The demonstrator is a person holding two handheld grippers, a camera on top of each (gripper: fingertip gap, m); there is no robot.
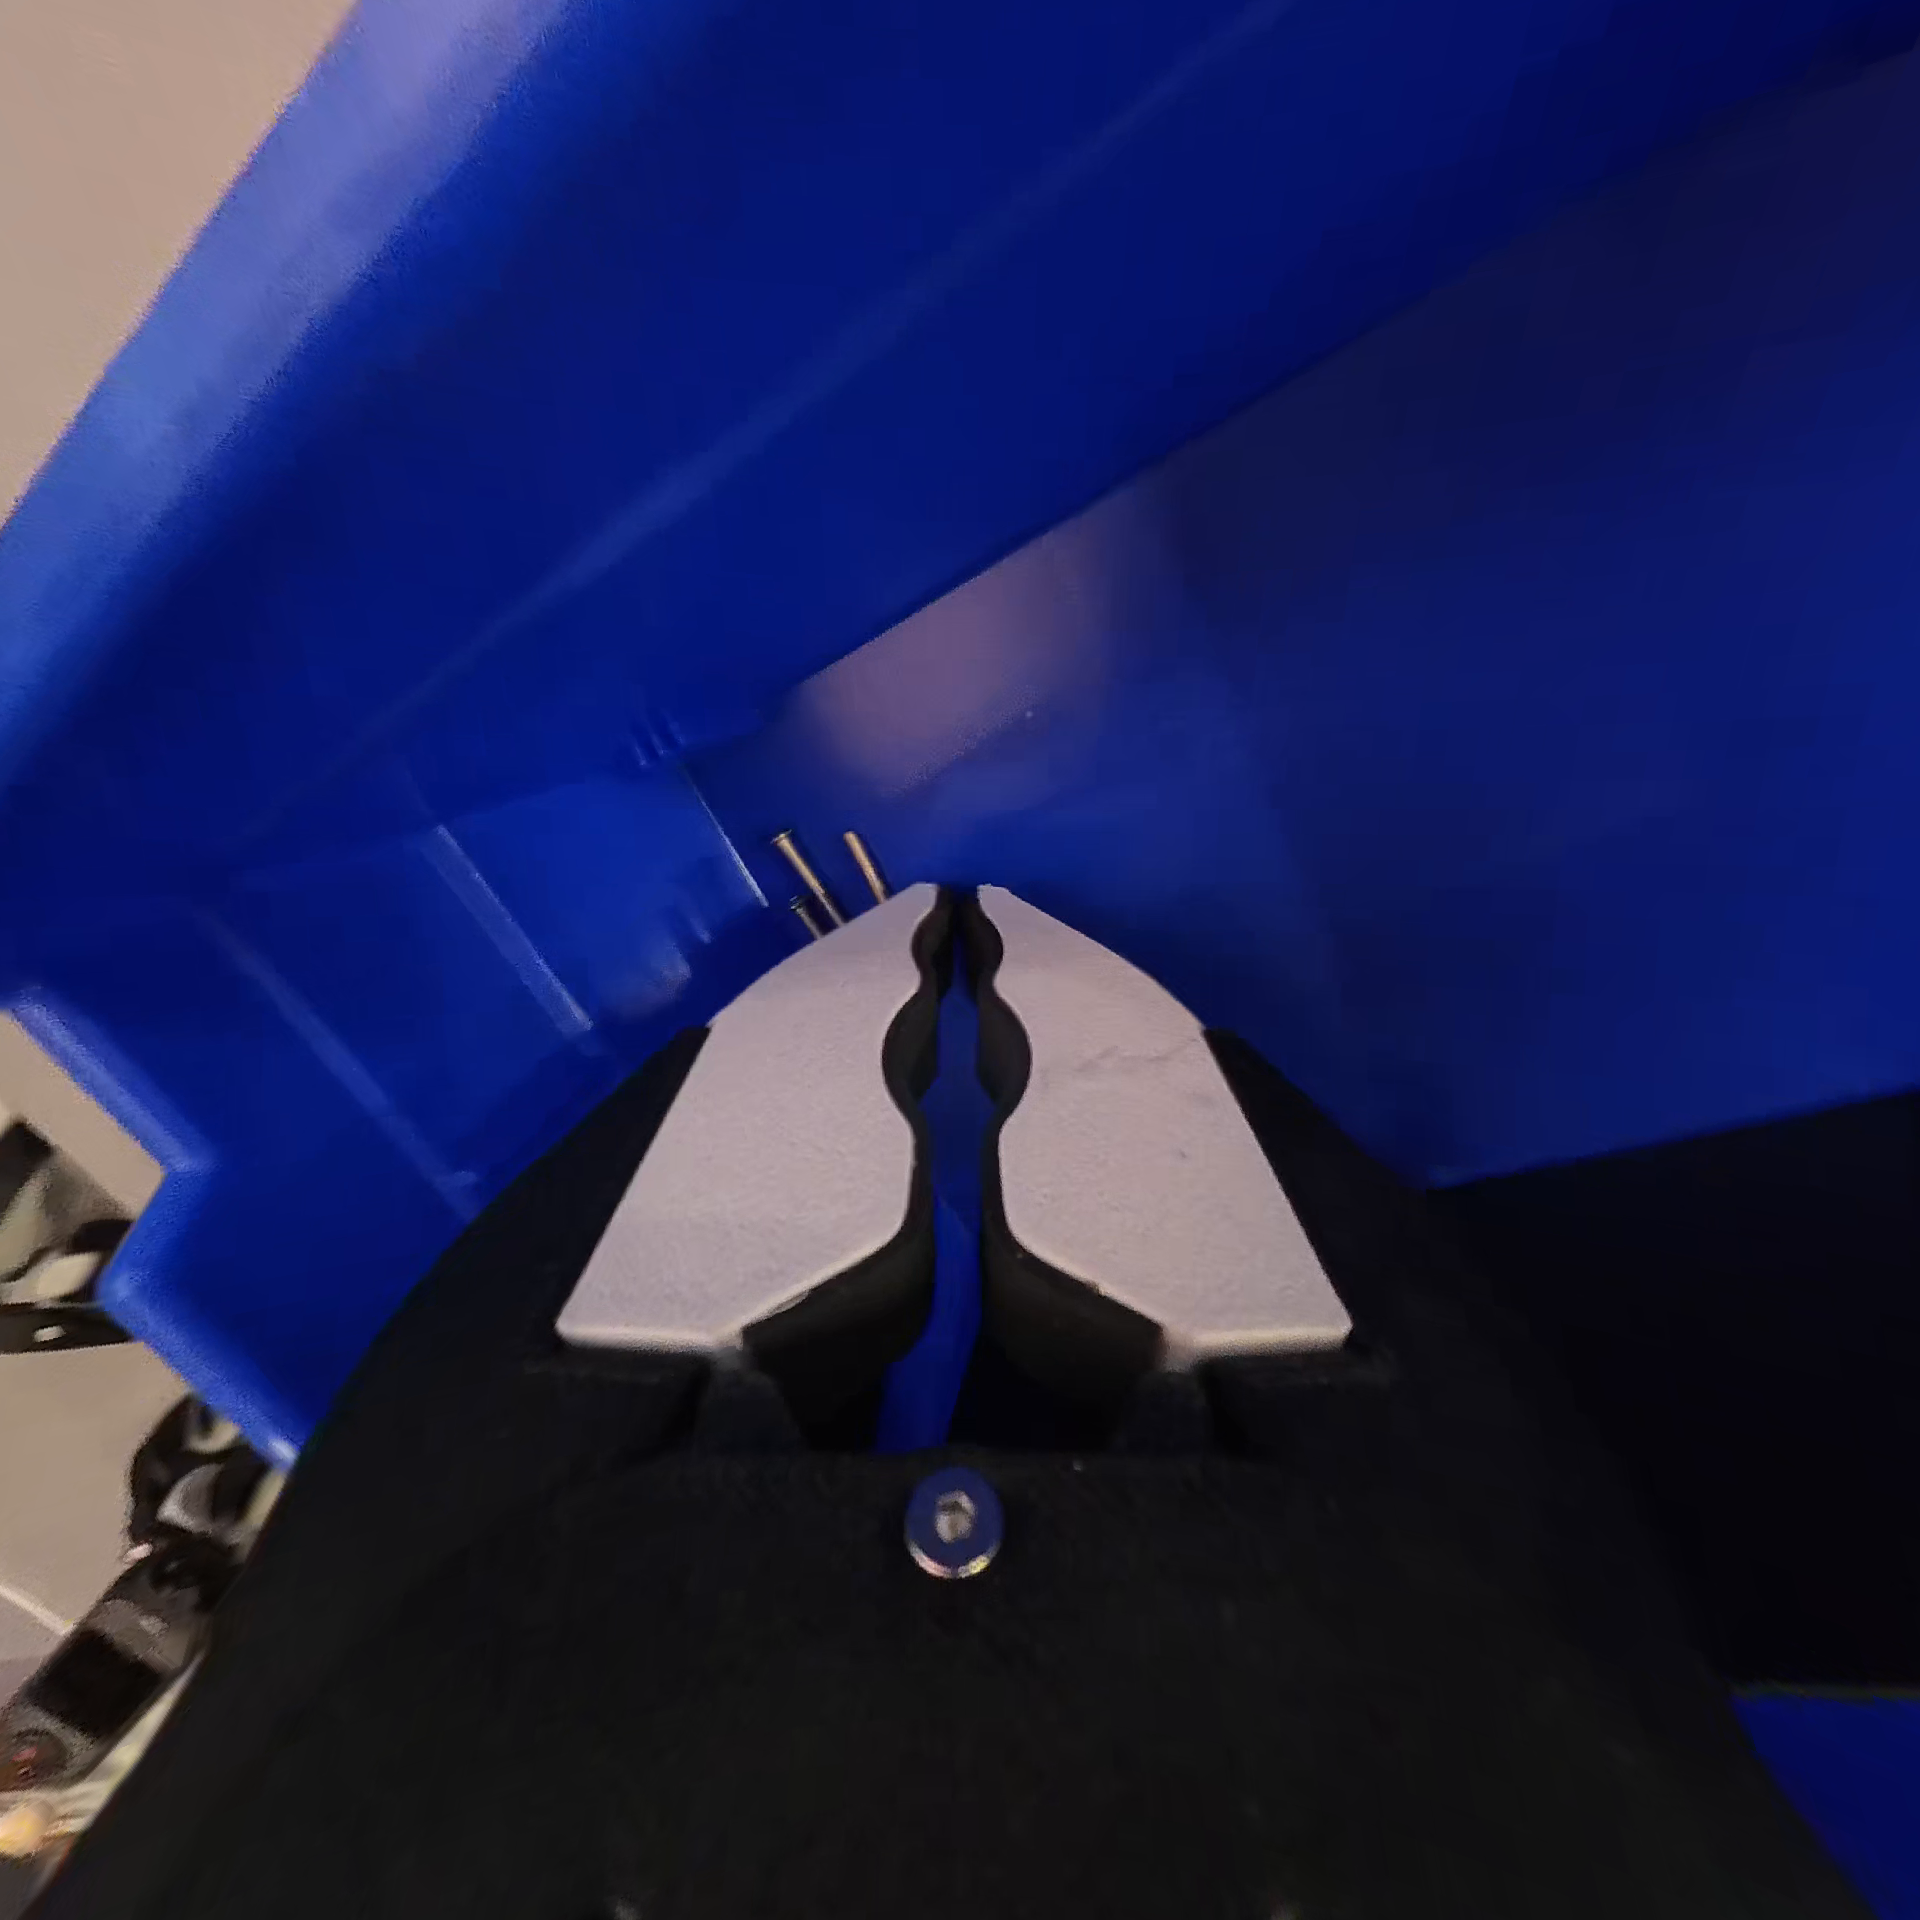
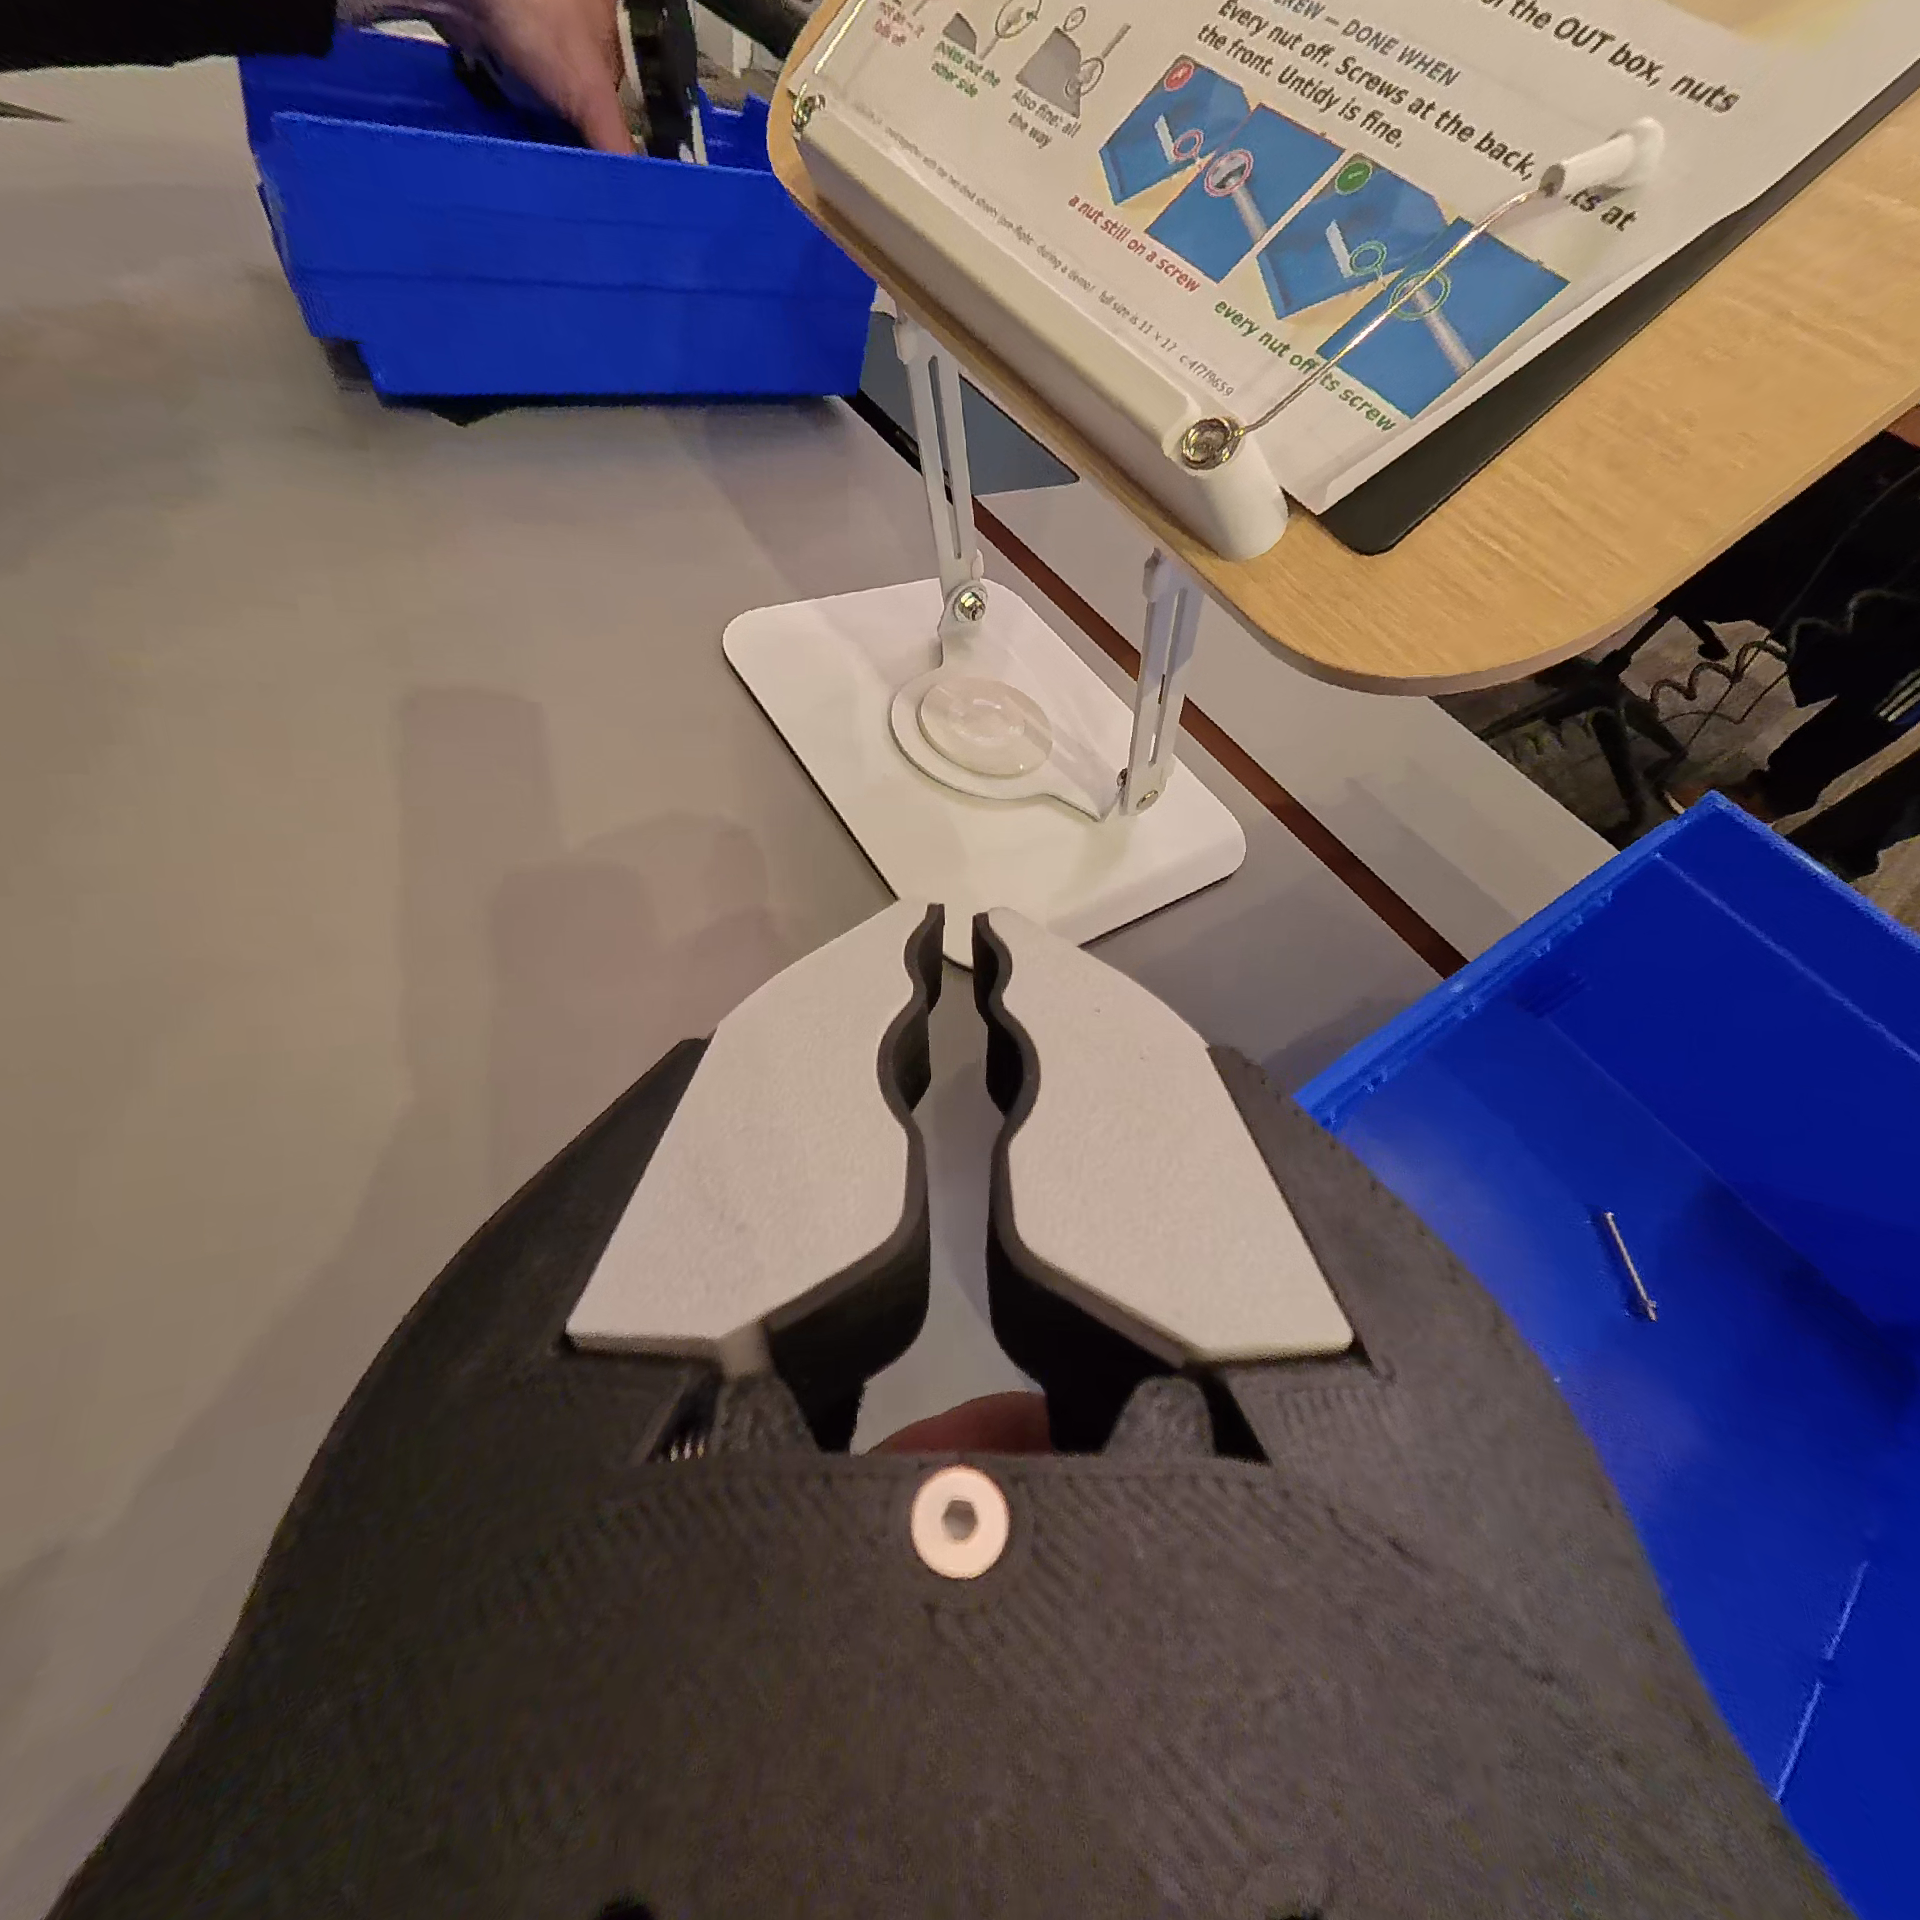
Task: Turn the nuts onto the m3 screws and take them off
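My left tongs sit deep in a blue bin, tips nearly closed with nothing visibly held, just right of a few screws in the far corner. I should shift left and part them first. My right tongs hover slightly parted, empty, above the table.

Readable writing appears only on the printed instruction sheet with small blue pictures. It rests on a wooden-topped stand. The blue bins carry none.
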